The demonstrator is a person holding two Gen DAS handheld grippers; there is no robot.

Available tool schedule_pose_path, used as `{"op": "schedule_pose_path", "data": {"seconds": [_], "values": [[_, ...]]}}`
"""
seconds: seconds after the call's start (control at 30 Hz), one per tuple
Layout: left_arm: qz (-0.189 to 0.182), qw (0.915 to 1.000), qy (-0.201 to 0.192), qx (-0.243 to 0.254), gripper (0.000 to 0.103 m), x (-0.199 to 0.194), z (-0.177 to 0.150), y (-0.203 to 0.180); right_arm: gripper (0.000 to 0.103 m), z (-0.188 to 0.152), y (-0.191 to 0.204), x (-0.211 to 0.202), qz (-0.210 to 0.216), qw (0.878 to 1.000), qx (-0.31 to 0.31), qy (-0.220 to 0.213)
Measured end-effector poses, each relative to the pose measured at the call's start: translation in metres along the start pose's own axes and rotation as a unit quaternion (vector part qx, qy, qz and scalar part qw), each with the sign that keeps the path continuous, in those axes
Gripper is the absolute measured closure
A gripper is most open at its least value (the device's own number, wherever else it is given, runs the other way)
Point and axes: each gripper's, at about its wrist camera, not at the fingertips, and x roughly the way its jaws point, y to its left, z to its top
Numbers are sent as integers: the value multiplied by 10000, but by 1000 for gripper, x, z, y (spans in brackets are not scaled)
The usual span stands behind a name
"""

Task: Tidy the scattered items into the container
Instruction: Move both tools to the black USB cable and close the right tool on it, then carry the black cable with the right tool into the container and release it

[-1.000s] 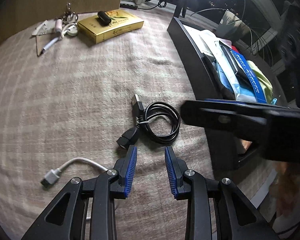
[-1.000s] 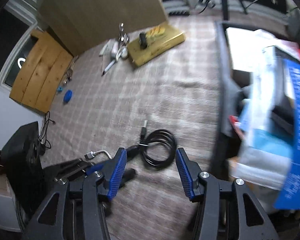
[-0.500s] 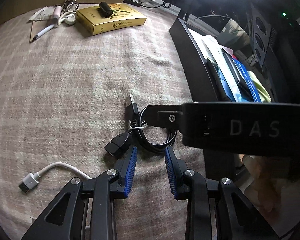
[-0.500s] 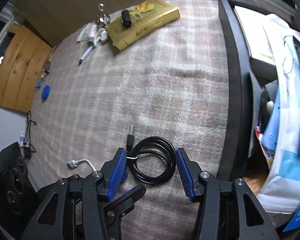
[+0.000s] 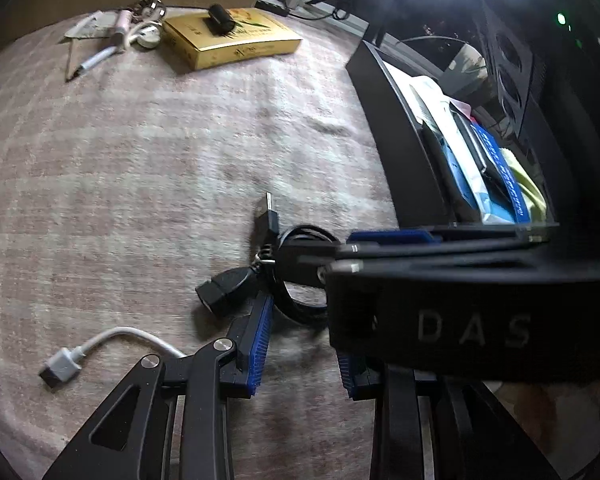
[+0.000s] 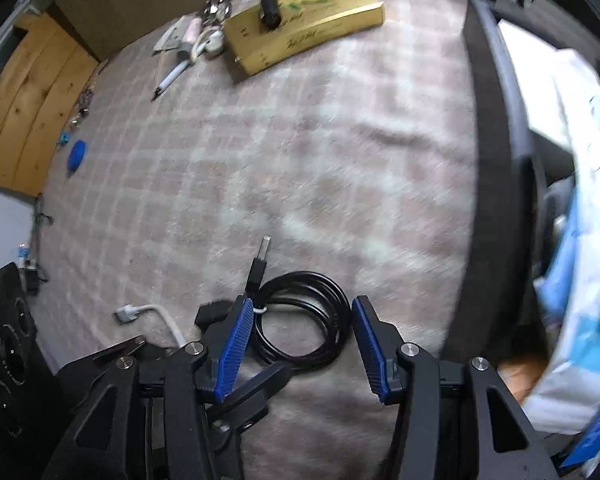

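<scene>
The right gripper (image 6: 304,340) has come down until its jaws straddle the coiled black cable (image 6: 304,320).

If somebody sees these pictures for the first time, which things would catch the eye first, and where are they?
First the coiled black USB cable on the checked cloth, lying between the open blue pads of the right gripper, with the left gripper close beside it. Then the yellow box at the far edge, a small black cylinder on top, and the crowded black container on the right.
</scene>
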Motion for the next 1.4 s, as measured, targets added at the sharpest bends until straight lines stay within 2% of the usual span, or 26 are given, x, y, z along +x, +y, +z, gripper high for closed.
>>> {"op": "schedule_pose_path", "data": {"seconds": [0.13,0.23,0.33,0.43,0.63,0.8,1.0,1.4], "values": [[-35,10000,-2,4,73,-2,0,3,57,-3,-2,1,97,9999,59,-93],[134,9998,-67,124,73,-5,0,0,63,-5,-6,-2,220,9995,181,-153],[80,9998,-147,89,73,-13,3,1,69,-11,-12,-6,398,9985,310,-203],[103,9993,-226,278,73,-23,6,-9,71,-15,-19,-14,585,9967,469,-302],[156,9973,-435,578,73,-42,13,-33,72,-19,-22,-43,648,9944,481,-678],[42,9943,-602,880,73,-52,27,-65,72,-20,-31,-73,633,9909,547,-1054],[-219,9911,-624,1154,73,-50,45,-108,72,-27,-66,-113,684,9835,848,-1445],[-632,9753,-491,2059,73,-15,69,-227,72,-55,-168,-180,354,9638,1654,-2059]]}}
